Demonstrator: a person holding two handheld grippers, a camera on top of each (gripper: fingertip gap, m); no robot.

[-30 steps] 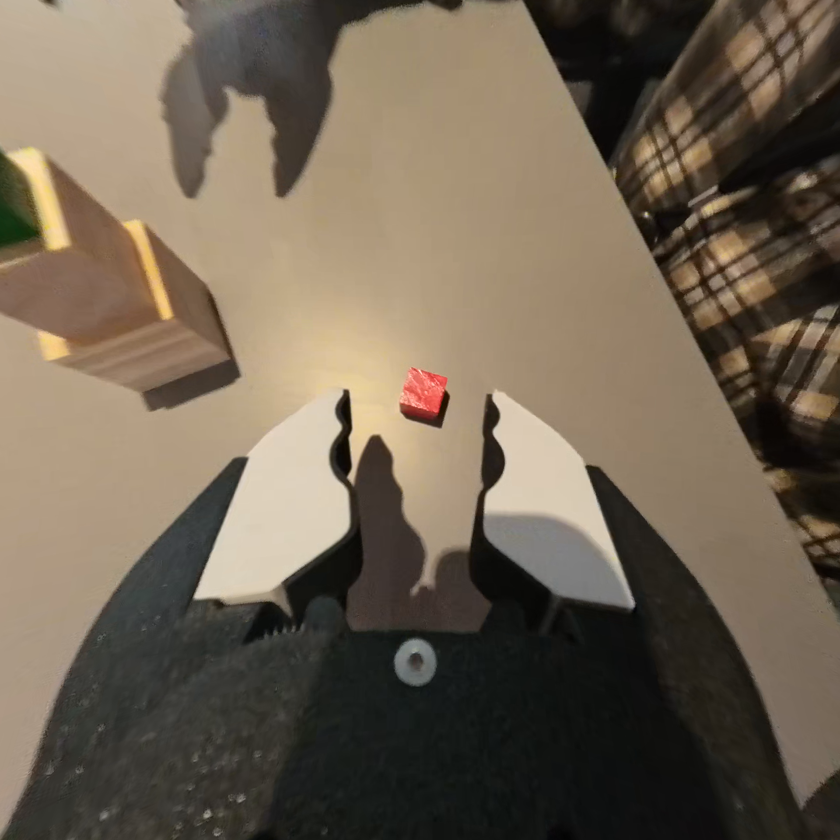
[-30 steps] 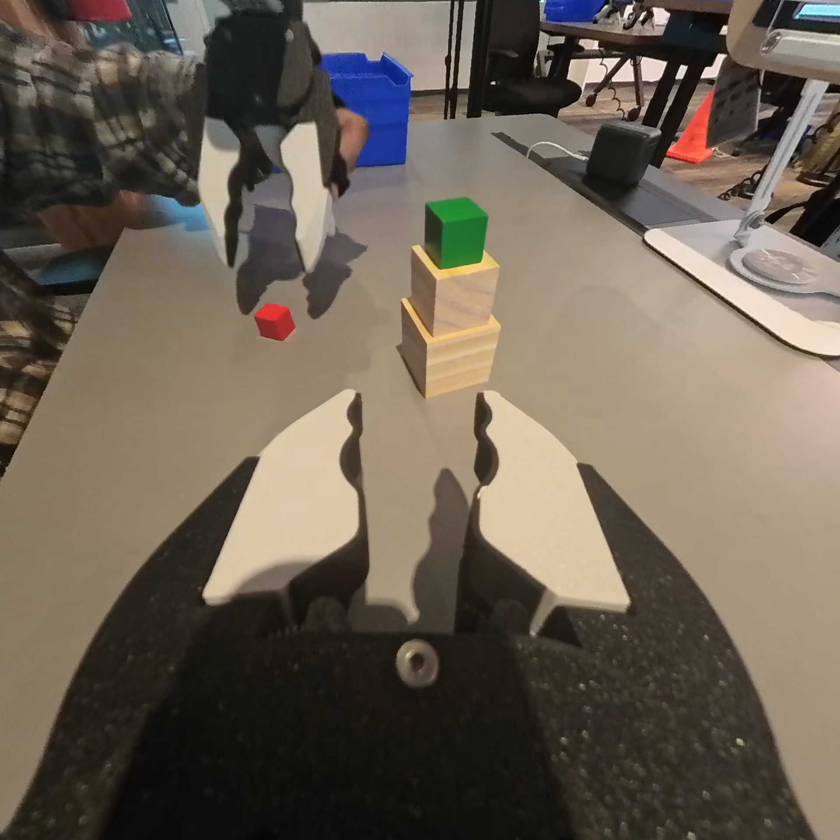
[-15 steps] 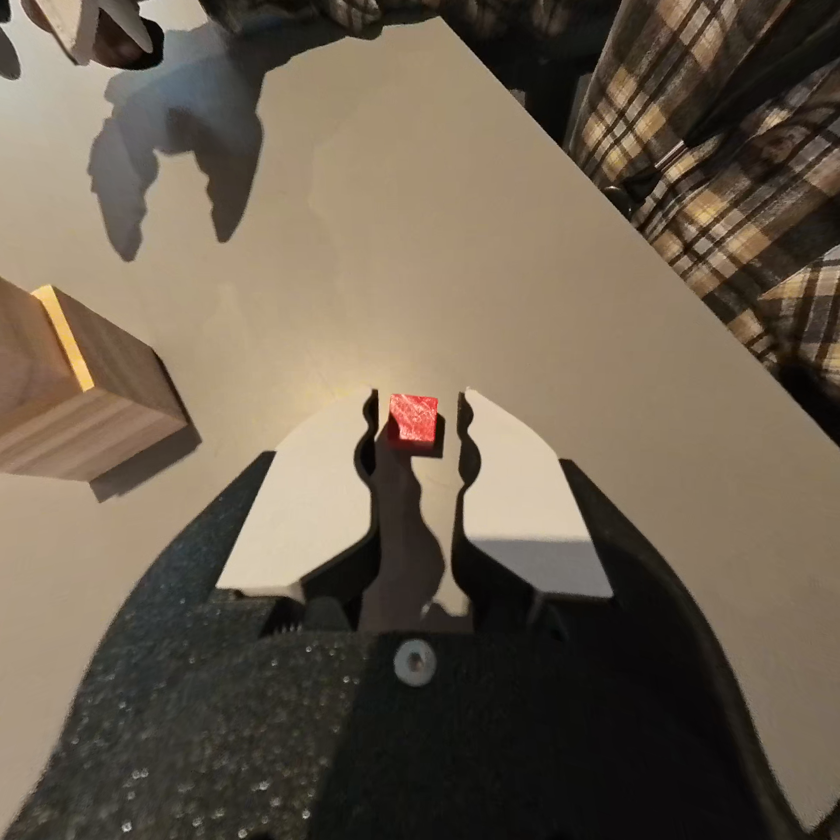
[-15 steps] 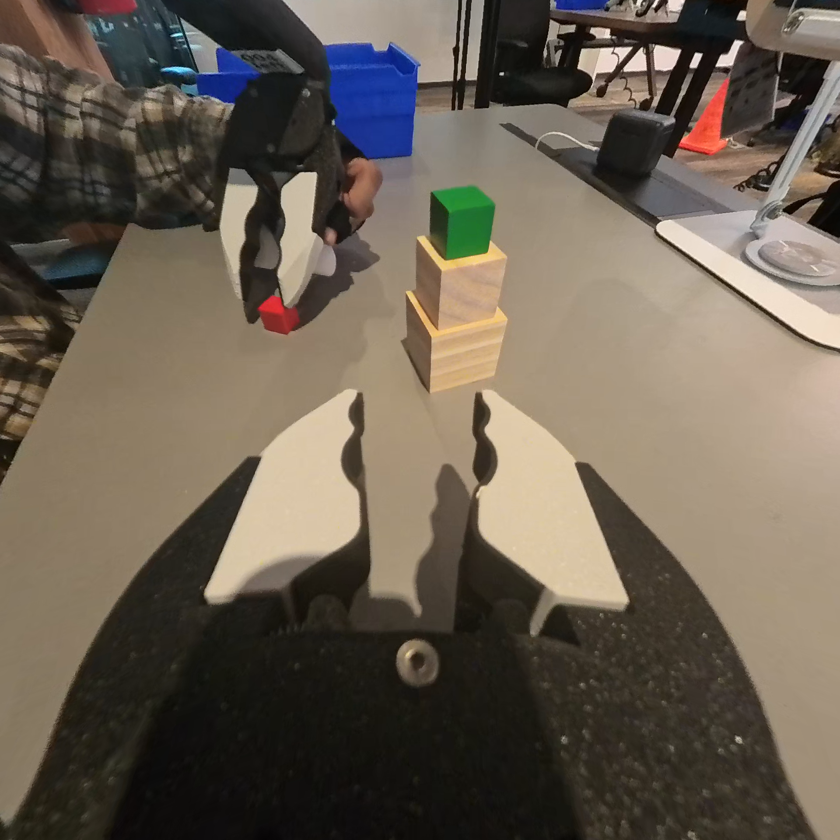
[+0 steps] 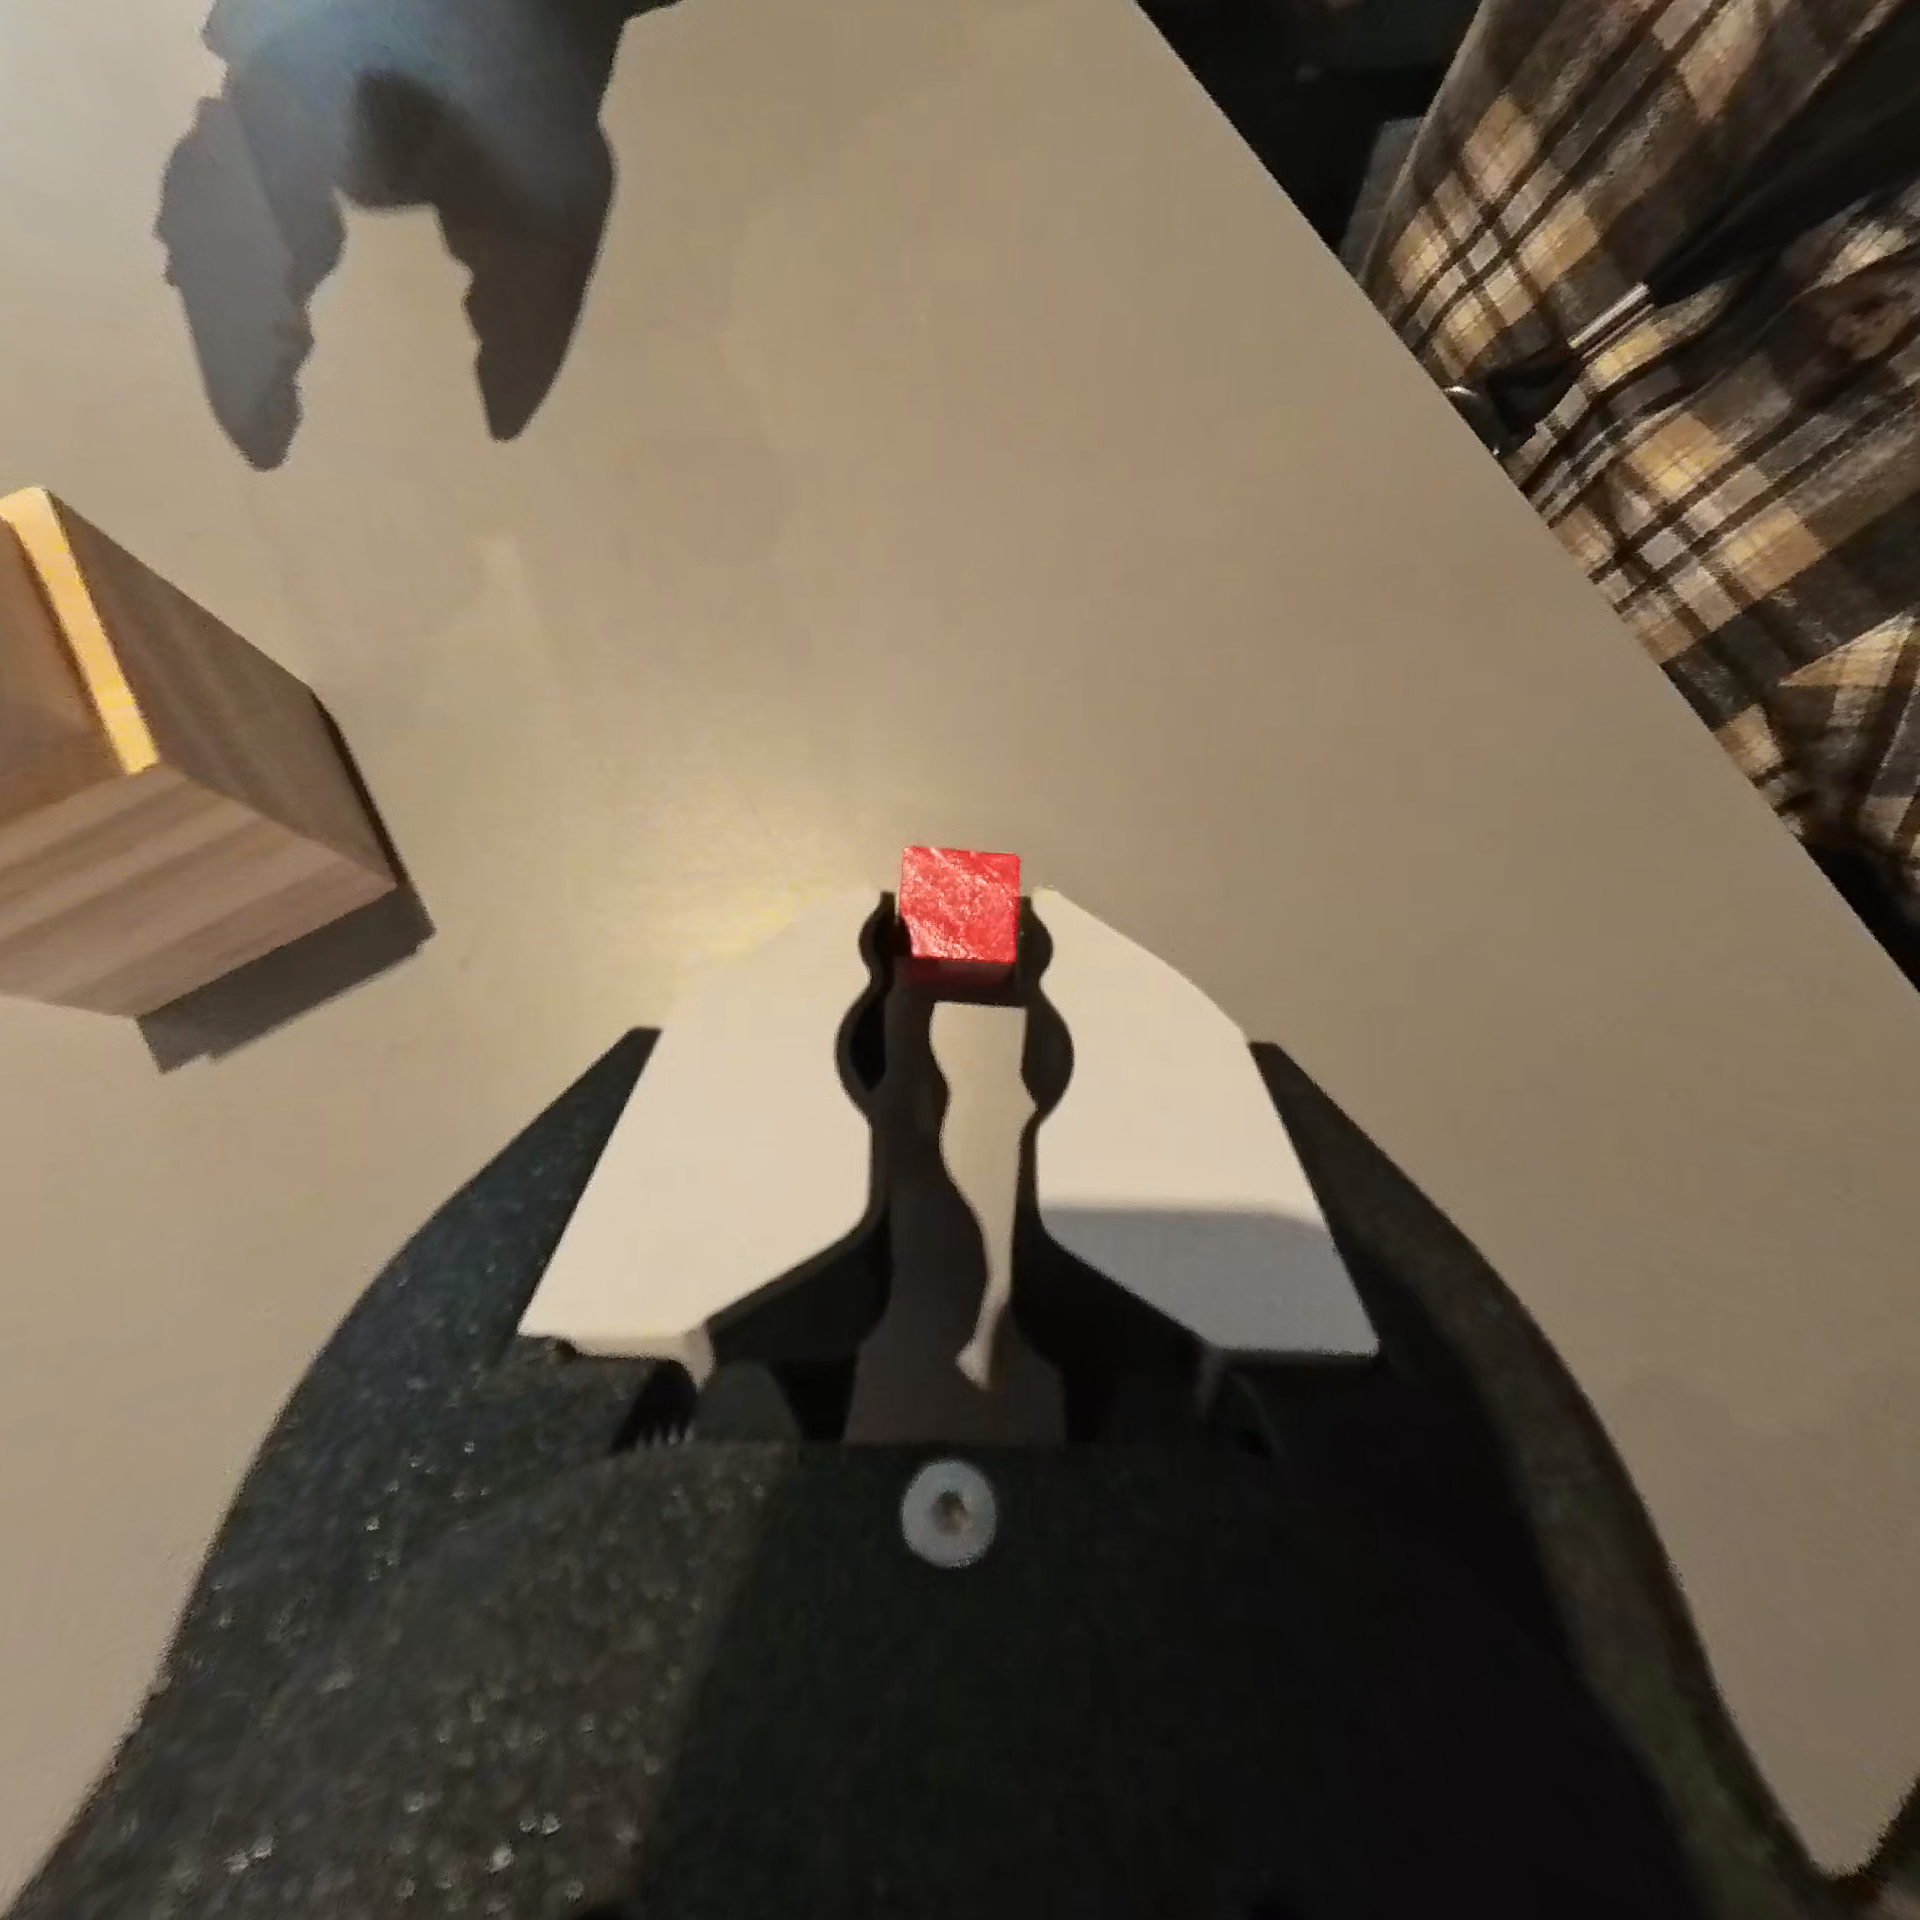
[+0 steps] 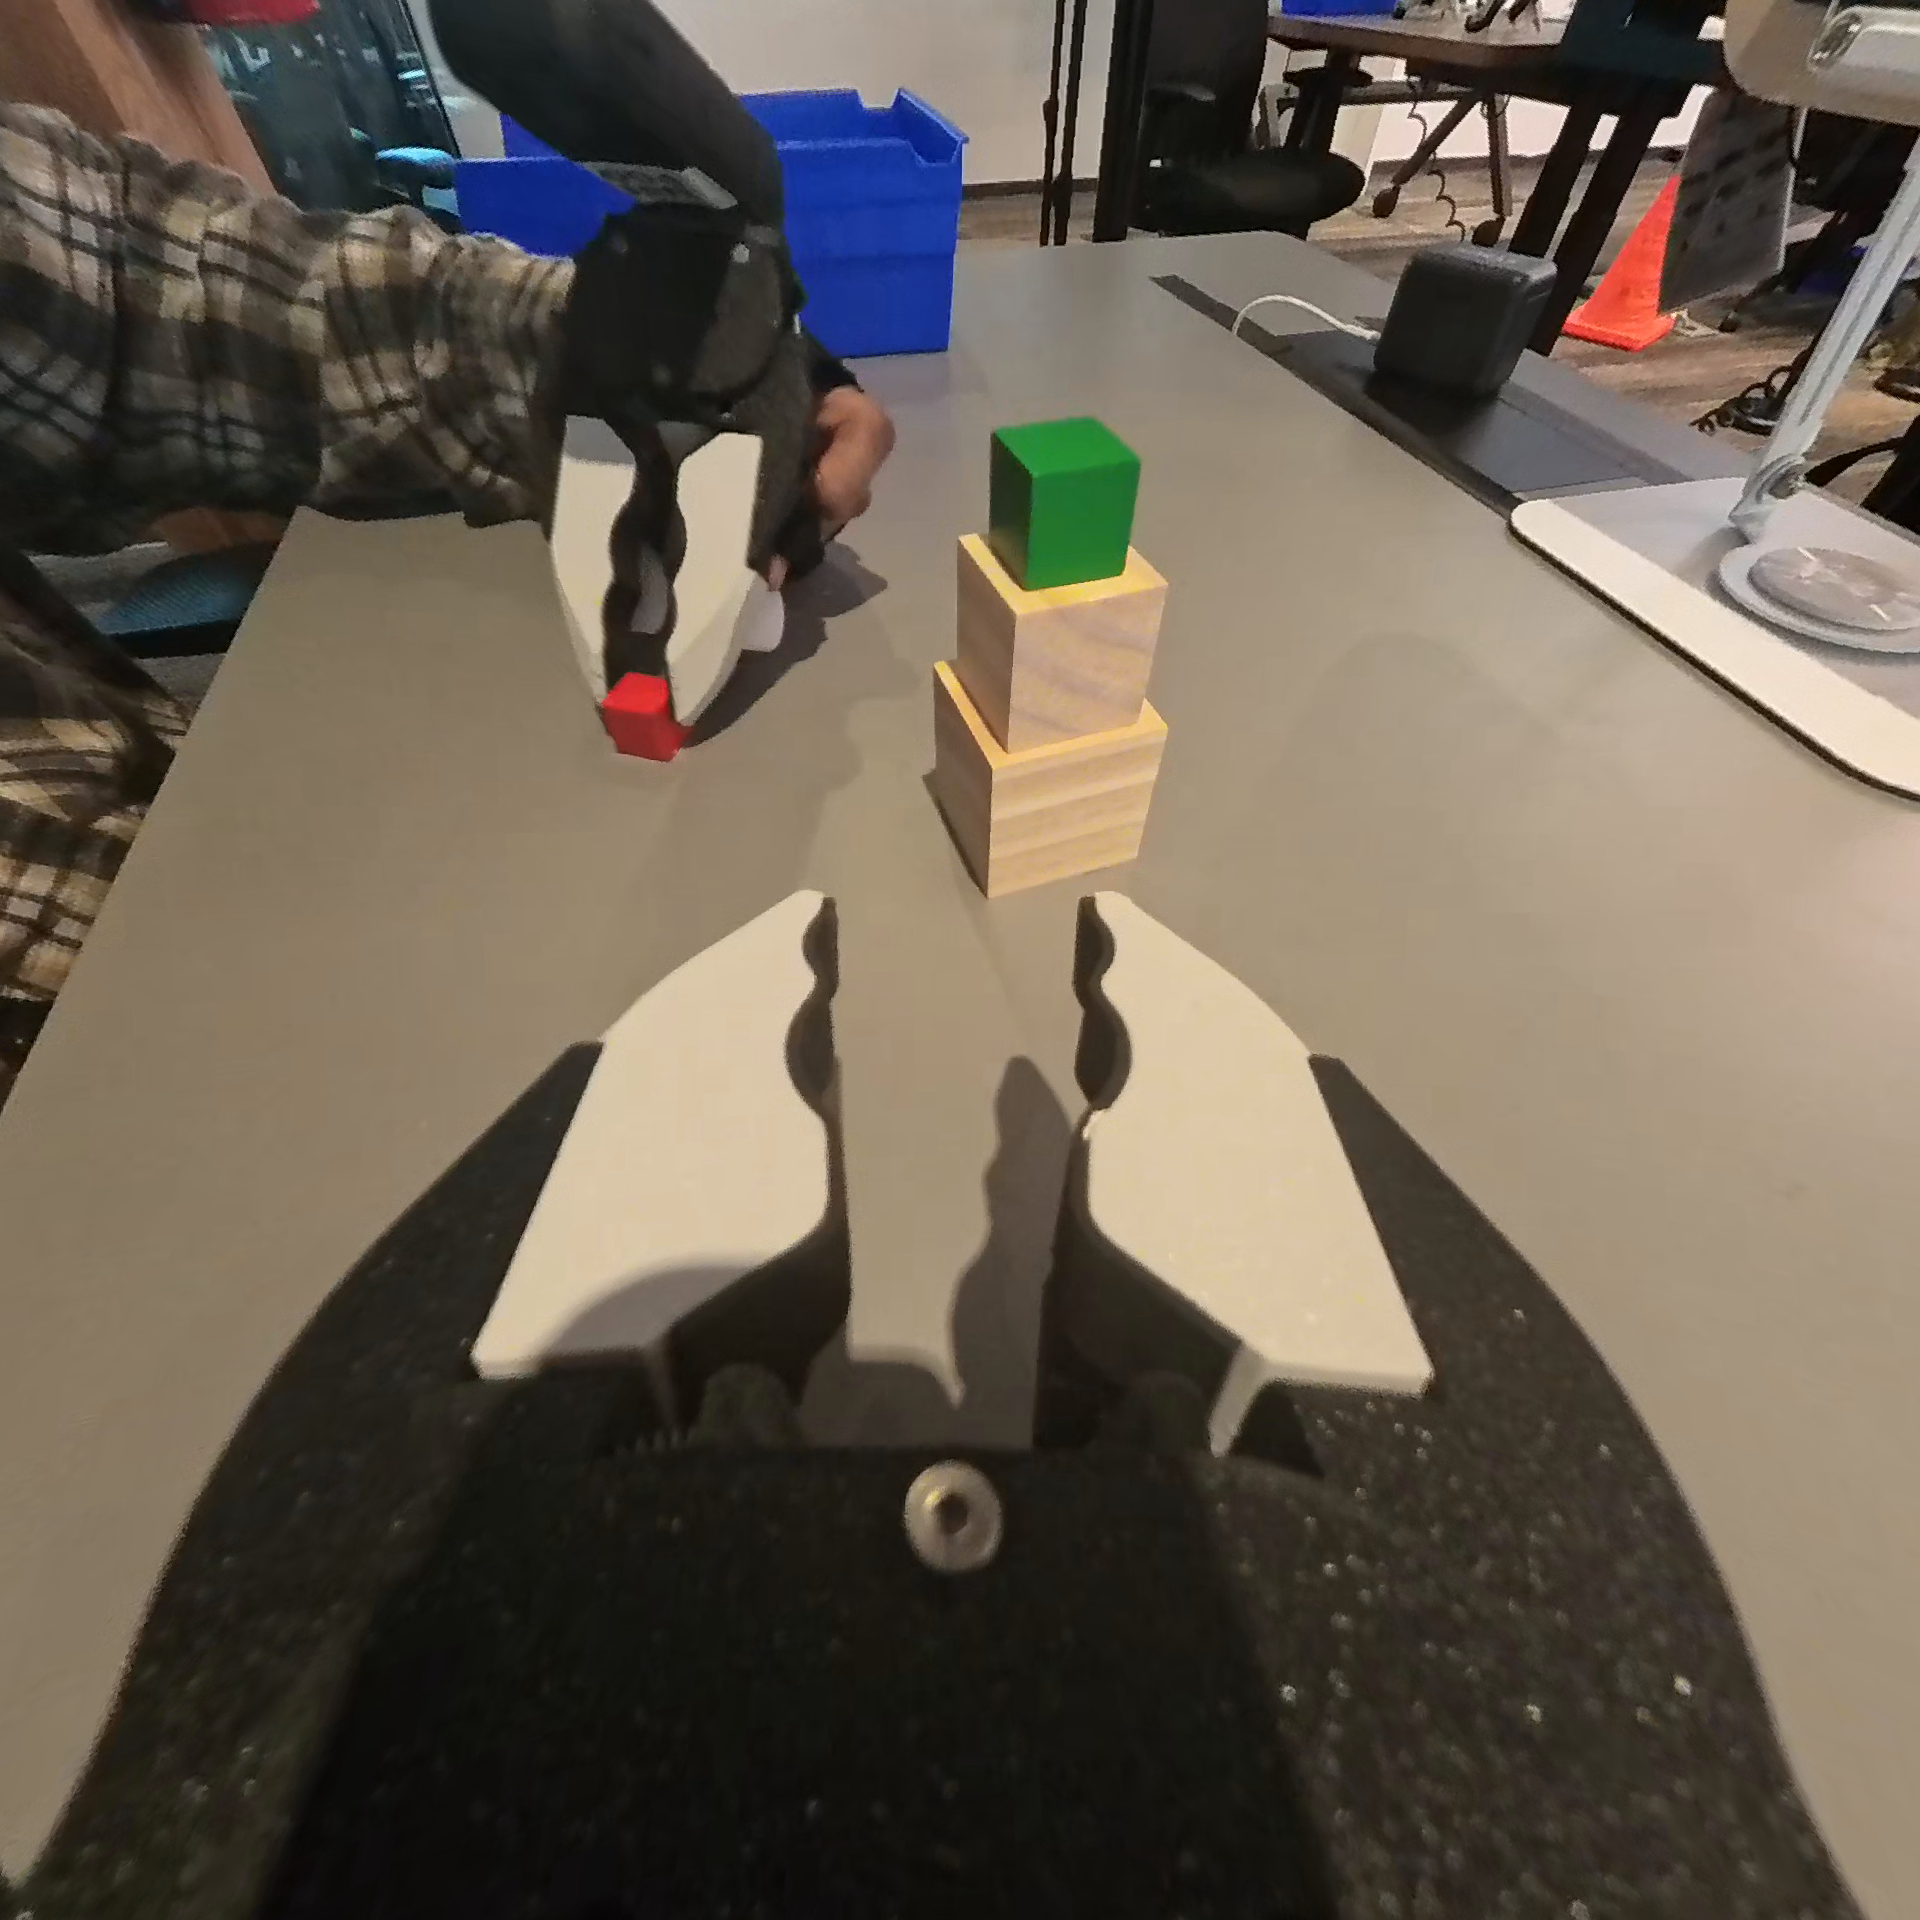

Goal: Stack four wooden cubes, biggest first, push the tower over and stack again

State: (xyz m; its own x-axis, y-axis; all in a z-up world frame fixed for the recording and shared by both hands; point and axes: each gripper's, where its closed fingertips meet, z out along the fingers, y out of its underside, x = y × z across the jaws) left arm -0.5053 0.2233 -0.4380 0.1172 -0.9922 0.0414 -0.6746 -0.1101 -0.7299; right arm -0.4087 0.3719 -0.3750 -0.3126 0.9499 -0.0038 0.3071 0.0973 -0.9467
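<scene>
A small red cube sits between the tips of my left gripper, which is shut on it at table level; both also show in the right wrist view, the red cube and the left gripper. A tower stands to the right of it: a large pale wooden cube at the bottom, a medium wooden cube on it, a green cube on top. The large cube's corner shows at the left wrist view's left edge. My right gripper is open and empty, just in front of the tower.
The grey table has its edge close on the left gripper's right, with a plaid-sleeved person beyond. A blue bin, a black box and a white lamp base stand at the back and right. Some 20 cm of space lies between my two pairs of fingers.
My left gripper came down around the red cube and closed on it. The right gripper stayed open in front of the tower.
</scene>
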